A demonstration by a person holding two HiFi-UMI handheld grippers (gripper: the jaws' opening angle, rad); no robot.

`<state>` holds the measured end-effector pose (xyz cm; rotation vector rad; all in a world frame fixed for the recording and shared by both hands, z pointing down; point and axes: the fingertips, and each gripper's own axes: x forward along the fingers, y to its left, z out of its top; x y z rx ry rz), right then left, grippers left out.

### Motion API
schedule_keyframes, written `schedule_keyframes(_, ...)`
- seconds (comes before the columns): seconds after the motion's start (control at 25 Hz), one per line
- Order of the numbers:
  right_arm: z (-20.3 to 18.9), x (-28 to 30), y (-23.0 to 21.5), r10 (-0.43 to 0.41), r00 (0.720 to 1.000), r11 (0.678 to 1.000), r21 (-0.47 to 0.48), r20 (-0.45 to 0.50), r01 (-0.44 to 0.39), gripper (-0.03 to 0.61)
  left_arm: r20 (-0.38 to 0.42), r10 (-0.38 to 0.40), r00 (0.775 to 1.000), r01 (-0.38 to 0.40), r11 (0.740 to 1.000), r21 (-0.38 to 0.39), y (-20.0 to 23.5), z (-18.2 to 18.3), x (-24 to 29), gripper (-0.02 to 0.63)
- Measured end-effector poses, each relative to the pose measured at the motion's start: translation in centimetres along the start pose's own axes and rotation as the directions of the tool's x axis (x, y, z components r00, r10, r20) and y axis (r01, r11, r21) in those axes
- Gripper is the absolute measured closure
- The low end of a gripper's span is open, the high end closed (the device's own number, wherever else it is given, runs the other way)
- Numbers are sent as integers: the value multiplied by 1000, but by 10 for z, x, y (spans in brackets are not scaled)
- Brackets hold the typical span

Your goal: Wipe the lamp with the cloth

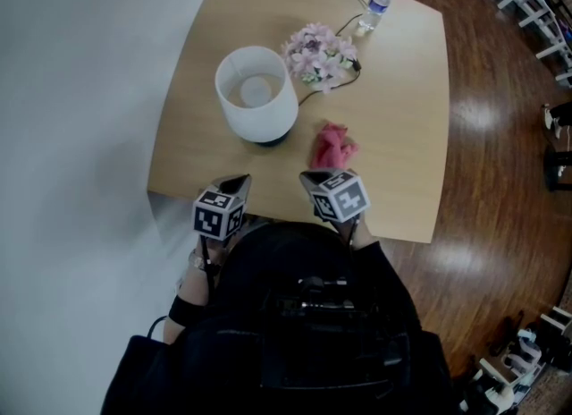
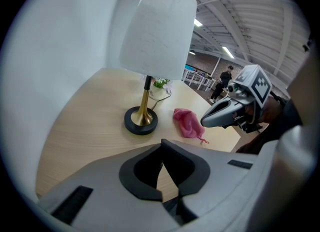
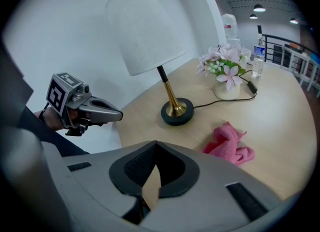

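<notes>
A table lamp with a white shade (image 1: 256, 91) (image 2: 159, 31) (image 3: 143, 28), brass stem and black base (image 2: 141, 120) (image 3: 177, 112) stands on the wooden table (image 1: 407, 100). A crumpled pink cloth (image 1: 332, 146) (image 2: 188, 123) (image 3: 229, 144) lies to the right of the lamp's base. My left gripper (image 1: 234, 183) (image 2: 162, 148) hovers at the table's near edge, in front of the lamp, shut and empty. Just short of the cloth, my right gripper (image 1: 315, 178) (image 3: 156, 148) is also shut, holding nothing.
A vase of pink flowers (image 1: 320, 54) (image 3: 225, 68) stands behind the lamp, with the black cord (image 1: 350, 20) running past it. A water bottle (image 1: 377, 7) is at the far edge. A white wall borders the table's left side.
</notes>
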<state>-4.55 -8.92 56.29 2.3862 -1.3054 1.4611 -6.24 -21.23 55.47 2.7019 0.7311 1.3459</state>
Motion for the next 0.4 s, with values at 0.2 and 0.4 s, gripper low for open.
schedule_keyframes(0.2, 2, -2, 0, 5, 1000, 1000, 4, 7, -5, 578, -3, 1, 1000, -1, 1000, 3, 0, 1, -1, 611)
schedule_keyframes(0.4, 1, -1, -2, 4, 1000, 1000, 2, 6, -4, 578, -7, 3, 1000, -3, 1000, 6, 1, 1, 1, 611)
